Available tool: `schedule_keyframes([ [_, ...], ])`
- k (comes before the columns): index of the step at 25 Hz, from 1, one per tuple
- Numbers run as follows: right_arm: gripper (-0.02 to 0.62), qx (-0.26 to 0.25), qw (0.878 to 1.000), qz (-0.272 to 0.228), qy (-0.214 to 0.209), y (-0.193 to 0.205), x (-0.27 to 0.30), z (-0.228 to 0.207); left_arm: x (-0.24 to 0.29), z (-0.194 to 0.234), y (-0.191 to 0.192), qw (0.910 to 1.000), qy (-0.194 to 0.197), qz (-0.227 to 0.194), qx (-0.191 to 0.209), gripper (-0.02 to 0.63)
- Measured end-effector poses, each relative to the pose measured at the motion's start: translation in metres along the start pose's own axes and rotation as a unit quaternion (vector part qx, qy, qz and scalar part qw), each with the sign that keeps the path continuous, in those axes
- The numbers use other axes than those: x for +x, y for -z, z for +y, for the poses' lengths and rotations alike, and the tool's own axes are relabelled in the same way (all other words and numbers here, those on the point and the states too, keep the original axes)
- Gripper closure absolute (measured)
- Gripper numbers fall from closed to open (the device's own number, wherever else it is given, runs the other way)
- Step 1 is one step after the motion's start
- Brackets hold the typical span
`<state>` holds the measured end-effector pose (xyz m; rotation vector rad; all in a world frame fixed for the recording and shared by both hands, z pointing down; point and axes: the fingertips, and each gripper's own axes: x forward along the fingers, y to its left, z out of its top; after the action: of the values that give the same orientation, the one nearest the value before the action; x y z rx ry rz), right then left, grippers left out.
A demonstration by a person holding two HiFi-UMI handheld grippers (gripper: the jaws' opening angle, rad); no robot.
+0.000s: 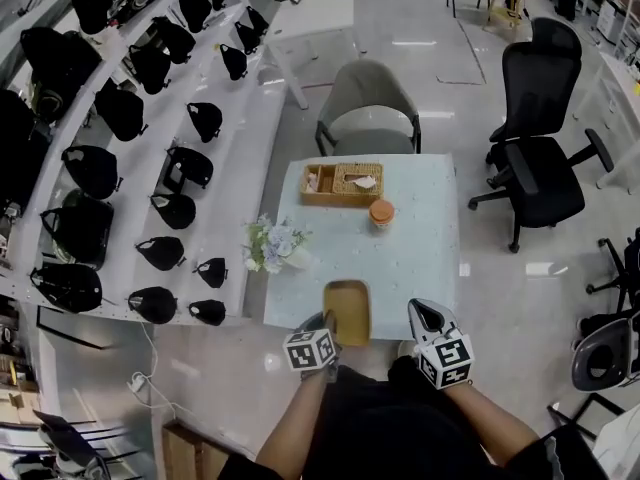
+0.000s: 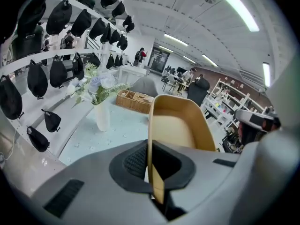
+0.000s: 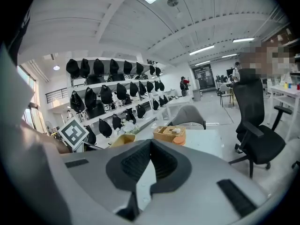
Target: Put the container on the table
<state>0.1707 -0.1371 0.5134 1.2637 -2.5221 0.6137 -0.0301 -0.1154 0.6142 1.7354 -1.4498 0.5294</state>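
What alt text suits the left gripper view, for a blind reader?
The left gripper is shut on the rim of a tan container. Beyond lie a pale table, a vase of flowers, a wicker basket and shelves of black caps.

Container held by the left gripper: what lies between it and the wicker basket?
In the head view, only bare tabletop lies between the container and the wicker basket; the orange-lidded jar stands right of that stretch.

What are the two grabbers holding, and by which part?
The left gripper pinches the tan, rounded rectangular container by its thin side wall, at the near end. The right gripper holds nothing; its jaws are together.
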Motion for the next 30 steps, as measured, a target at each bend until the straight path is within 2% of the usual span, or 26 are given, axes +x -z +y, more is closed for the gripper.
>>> schedule_keyframes([
  [6, 0.597, 0.011, 1.000, 0.012, -0.005, -0.002, 0.025, -0.017, 0.054, 0.013, -0.020, 0.9995, -0.026, 0.018, 0.010, 0.597],
  [11, 0.597, 0.007, 1.000, 0.016, 0.014, -0.009, 0.058, -0.028, 0.110, 0.035, -0.034, 0.9988, -0.031, 0.035, 0.010, 0.597],
  [18, 0.597, 0.017, 0.999, 0.038, 0.032, -0.014, 0.093, -0.036, 0.168, 0.066, -0.042, 0.9975, -0.026, 0.050, -0.042, 0.595],
  [24, 0.597, 0.012, 0.998, 0.058, 0.033, -0.009, 0.128, -0.038, 0.212, 0.092, -0.042, 0.9964, -0.032, 0.064, -0.045, 0.595],
  [30, 0.597, 0.014, 0.996, 0.082, 0.028, 0.004, 0.157, -0.036, 0.244, 0.105, -0.036, 0.9936, -0.028, 0.076, -0.079, 0.595],
])
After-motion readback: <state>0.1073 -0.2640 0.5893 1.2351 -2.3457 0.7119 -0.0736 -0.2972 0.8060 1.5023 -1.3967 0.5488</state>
